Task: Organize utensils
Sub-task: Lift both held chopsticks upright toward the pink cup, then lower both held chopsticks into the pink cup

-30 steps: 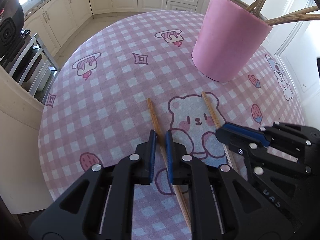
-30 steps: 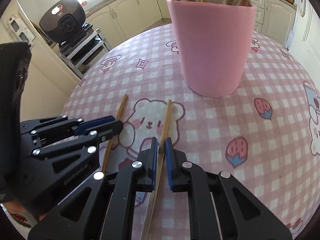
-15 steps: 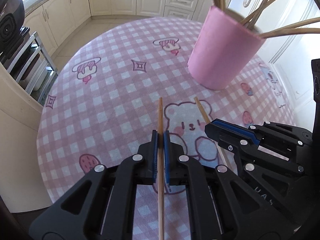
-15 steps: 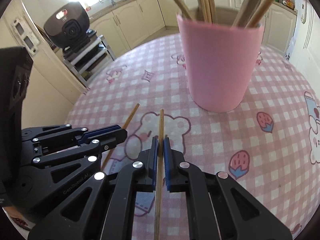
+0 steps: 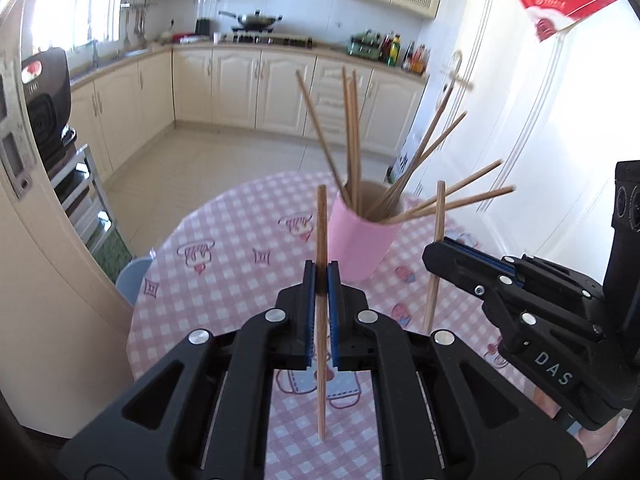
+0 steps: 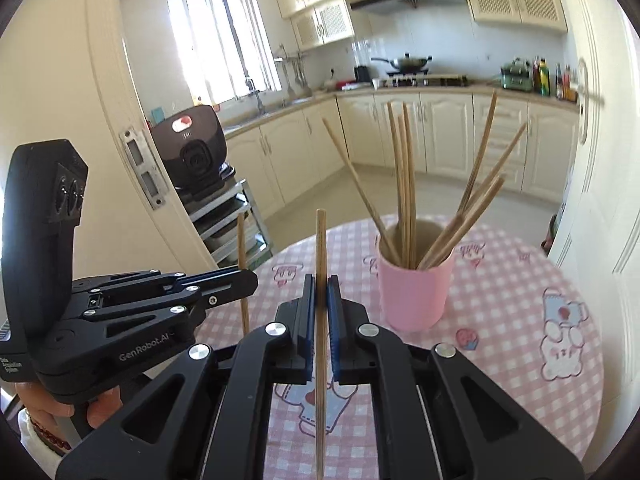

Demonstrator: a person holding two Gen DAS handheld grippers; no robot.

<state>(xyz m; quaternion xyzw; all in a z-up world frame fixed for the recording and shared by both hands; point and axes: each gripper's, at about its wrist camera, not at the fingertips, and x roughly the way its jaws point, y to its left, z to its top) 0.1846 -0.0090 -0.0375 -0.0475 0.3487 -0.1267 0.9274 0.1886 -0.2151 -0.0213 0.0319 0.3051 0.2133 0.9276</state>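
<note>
Surroundings: pink cup (image 5: 362, 242) of chopsticks on checked table (image 5: 224, 280), ahead of both grippers; path to it clear.
Right view only: hand (image 6: 100, 404) under left gripper (image 6: 246, 280).
Left gripper: clenched on upright chopstick (image 5: 321, 240).
Right gripper (image 6: 320, 288): clenched on upright stick (image 6: 320, 248).

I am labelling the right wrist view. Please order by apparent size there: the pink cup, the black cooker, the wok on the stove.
1. Pink cup and black cooker: they look alike in size, and the cup stands nearer the camera, so I do not rank them.
2. Wok: clearly smallest, far at the back.
</note>
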